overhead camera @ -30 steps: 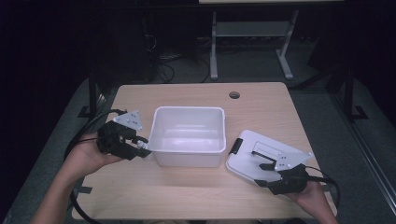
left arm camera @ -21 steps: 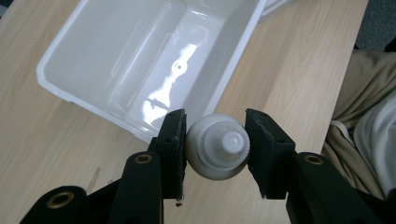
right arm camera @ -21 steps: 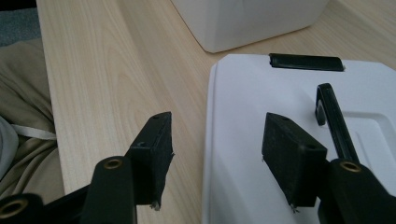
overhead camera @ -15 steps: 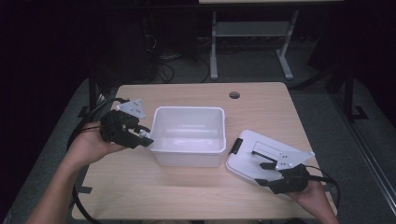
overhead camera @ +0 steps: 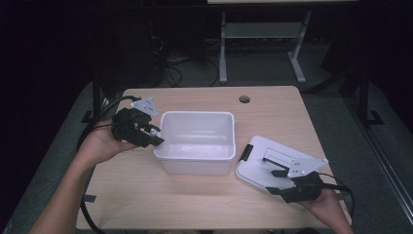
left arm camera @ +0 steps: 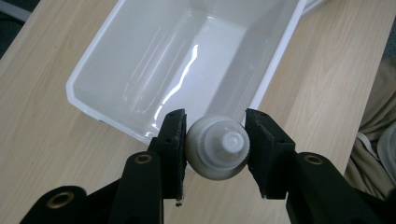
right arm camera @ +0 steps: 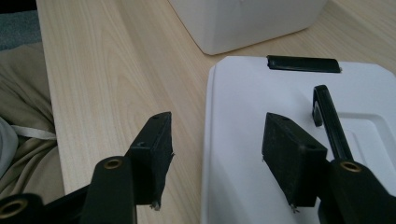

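A white open bin stands mid-table, nothing visible inside it. My left gripper hovers at the bin's left rim, shut on a small white capped bottle that points at the camera. The bin's white lid with black latch and handle lies flat to the right of the bin. My right gripper is open low over the lid's near edge, one jaw over the lid, the other over bare wood.
The wooden table has a round cable hole at the back. Cables trail off both grippers. Dark floor, a desk frame and wiring lie beyond the far edge.
My left gripper has lifted and moved right and away, up to the bin's left rim, carrying the bottle. The right gripper has stayed put on the lid.
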Action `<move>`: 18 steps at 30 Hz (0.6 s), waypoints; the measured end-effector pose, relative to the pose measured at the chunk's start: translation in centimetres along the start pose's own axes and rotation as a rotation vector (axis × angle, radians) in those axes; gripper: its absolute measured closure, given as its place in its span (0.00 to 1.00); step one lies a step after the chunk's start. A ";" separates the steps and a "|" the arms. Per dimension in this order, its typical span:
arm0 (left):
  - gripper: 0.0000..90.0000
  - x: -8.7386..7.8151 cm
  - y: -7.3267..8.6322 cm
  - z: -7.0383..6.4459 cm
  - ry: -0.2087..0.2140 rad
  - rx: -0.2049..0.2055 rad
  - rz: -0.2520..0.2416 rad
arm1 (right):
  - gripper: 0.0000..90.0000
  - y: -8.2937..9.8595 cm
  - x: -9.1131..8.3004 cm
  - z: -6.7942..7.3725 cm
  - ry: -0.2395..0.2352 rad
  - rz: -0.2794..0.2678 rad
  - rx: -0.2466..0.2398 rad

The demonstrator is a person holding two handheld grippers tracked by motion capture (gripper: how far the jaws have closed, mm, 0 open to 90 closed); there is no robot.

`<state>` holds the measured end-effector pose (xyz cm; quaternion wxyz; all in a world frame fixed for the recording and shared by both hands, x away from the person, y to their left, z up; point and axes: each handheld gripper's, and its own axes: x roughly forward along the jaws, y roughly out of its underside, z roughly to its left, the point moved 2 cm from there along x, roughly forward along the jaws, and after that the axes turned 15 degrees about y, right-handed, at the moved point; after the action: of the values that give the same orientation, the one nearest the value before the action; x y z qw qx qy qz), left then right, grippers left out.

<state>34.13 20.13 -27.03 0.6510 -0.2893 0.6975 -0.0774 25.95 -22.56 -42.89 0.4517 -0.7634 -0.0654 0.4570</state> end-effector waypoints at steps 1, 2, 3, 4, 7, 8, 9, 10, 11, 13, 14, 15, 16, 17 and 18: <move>0.66 0.0 0.0 0.0 0.000 0.000 0.000 | 0.47 0.0 0.0 0.0 0.000 0.000 0.000; 0.66 0.2 -0.2 0.2 0.003 -0.003 0.006 | 0.46 0.0 0.0 -0.1 0.002 -0.002 -0.004; 0.66 0.2 -0.2 0.2 0.003 -0.003 0.006 | 0.46 0.0 0.0 -0.1 0.000 0.000 -0.003; 0.66 0.5 -0.4 0.5 0.003 -0.001 0.011 | 0.46 0.0 0.0 -0.1 -0.001 -0.002 -0.006; 0.66 0.8 -0.6 0.8 0.006 -0.002 0.011 | 0.46 0.0 0.0 -0.2 -0.002 0.000 -0.004; 0.66 0.9 -0.7 0.9 0.008 -0.007 0.007 | 0.46 0.0 0.0 -0.2 -0.005 0.004 0.004; 0.66 1.1 -0.8 1.0 0.010 0.000 0.017 | 0.46 0.0 0.0 -0.2 -0.005 0.002 0.002; 0.66 1.2 -0.9 1.1 0.011 0.000 0.018 | 0.46 0.0 0.0 -0.3 -0.002 -0.001 -0.007; 0.66 1.4 -0.9 1.2 0.007 -0.003 0.013 | 0.46 0.0 0.0 -0.3 -0.002 0.000 -0.006; 0.66 1.6 -1.0 1.4 0.012 -0.001 0.027 | 0.46 0.0 0.0 -0.3 -0.002 0.000 -0.004; 0.66 1.9 -1.1 1.5 0.010 -0.003 0.030 | 0.46 0.0 0.0 -0.3 -0.004 0.001 -0.004; 0.66 2.0 -1.1 1.6 0.011 -0.008 0.027 | 0.46 0.0 0.0 -0.3 -0.002 0.002 -0.006; 0.66 2.1 -1.1 1.7 0.011 -0.010 0.031 | 0.46 0.0 0.0 -0.3 -0.002 0.002 -0.006; 0.66 2.2 -1.1 1.8 0.013 -0.008 0.027 | 0.46 0.0 0.0 -0.3 -0.002 0.001 -0.007; 0.66 2.3 -1.0 1.9 0.021 -0.013 0.029 | 0.46 0.0 0.0 -0.3 -0.003 0.001 -0.006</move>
<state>36.24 18.61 -28.82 0.6425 -0.2828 0.7091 -0.0664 26.14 -22.75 -42.84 0.4490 -0.7642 -0.0670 0.4581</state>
